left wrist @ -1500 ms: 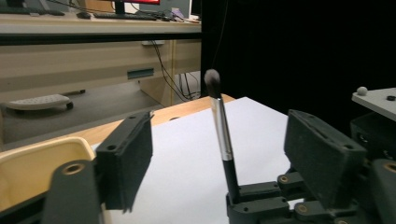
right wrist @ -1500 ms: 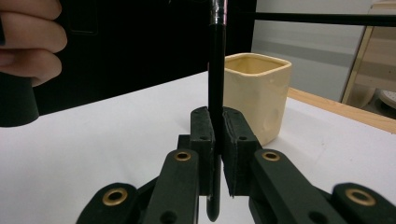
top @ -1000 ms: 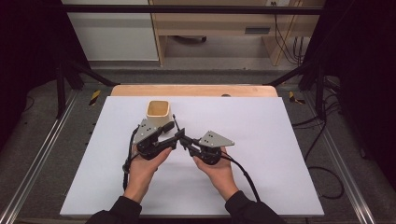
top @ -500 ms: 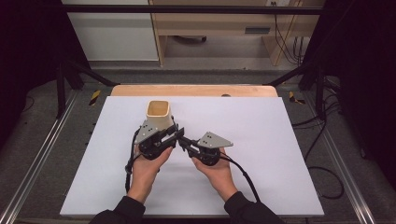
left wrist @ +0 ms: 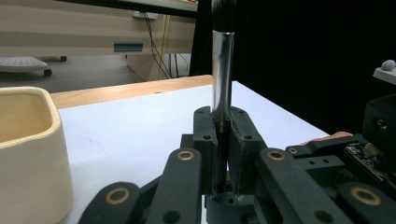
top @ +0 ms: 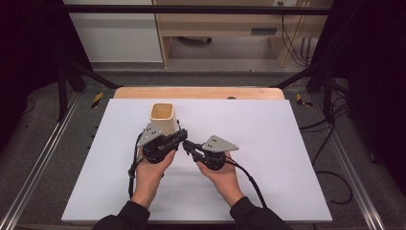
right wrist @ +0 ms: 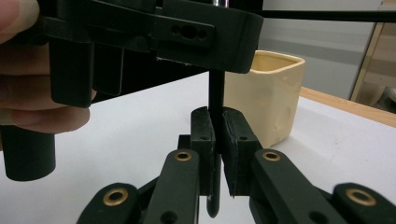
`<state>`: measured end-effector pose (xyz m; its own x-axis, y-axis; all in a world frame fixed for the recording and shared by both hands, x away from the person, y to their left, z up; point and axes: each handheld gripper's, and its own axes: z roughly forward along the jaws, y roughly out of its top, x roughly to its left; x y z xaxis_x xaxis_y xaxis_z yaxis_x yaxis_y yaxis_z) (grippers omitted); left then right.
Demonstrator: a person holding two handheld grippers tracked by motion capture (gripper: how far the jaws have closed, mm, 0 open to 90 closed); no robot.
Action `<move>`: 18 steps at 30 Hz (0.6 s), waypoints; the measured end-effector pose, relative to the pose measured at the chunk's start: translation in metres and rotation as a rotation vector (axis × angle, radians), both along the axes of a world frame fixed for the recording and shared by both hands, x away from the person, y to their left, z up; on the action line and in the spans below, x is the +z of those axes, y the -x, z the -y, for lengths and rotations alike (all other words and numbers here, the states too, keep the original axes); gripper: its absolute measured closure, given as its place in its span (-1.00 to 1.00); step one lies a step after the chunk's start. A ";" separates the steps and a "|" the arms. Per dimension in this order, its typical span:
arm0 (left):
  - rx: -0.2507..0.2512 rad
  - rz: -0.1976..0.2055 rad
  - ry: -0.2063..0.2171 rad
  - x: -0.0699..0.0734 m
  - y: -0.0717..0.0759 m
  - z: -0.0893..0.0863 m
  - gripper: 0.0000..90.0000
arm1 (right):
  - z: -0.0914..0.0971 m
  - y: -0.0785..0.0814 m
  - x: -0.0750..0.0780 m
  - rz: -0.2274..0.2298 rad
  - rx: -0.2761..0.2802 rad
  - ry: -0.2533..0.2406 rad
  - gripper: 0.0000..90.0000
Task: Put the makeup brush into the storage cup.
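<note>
Black-handled brush [left wrist: 222,70] stood clamped by both the left gripper [left wrist: 223,149], whose jaws had just closed, and right gripper [right wrist: 218,149], near the cream cup [top: 163,120] toward the worktop's far edge.

From my seat the black bristle tip of the silver-ferruled, black-handled makeup brush [left wrist: 222,70] runs off the left gripper view's top edge, and the cream square plastic cup [left wrist: 28,154] is cropped at its left.

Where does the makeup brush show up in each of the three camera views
High view: the brush is a small dark piece between the two grippers, near centre.
Left gripper view: upright at centre, silver ferrule above the jaws, bristles at the top edge.
Right gripper view: thin black handle clamped at centre.
Shared landmark: the cream cup.
</note>
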<state>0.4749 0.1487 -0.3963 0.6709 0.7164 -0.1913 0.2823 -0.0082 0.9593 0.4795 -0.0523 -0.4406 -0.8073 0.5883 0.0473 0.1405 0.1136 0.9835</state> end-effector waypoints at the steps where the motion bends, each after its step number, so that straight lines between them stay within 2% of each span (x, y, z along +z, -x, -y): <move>1: -0.002 0.002 -0.003 0.000 0.000 0.000 0.85 | 0.000 0.000 0.000 0.004 0.001 0.003 0.86; 3: -0.005 0.009 -0.010 0.000 0.001 0.000 0.85 | 0.000 0.000 0.000 0.010 0.000 0.013 0.85; 6: 0.002 0.023 -0.024 0.002 0.001 -0.002 0.86 | 0.001 0.001 0.001 0.023 -0.009 0.039 0.67; 9: 0.012 0.027 -0.032 0.004 0.000 -0.005 0.86 | 0.002 0.001 0.003 0.025 -0.024 0.066 0.33; 13: 0.031 0.042 -0.051 0.007 0.001 -0.010 0.86 | 0.004 -0.001 0.004 -0.004 -0.060 0.104 -0.15; 18: 0.053 0.049 -0.060 0.010 0.000 -0.018 0.86 | 0.007 -0.003 0.004 -0.020 -0.090 0.158 -0.50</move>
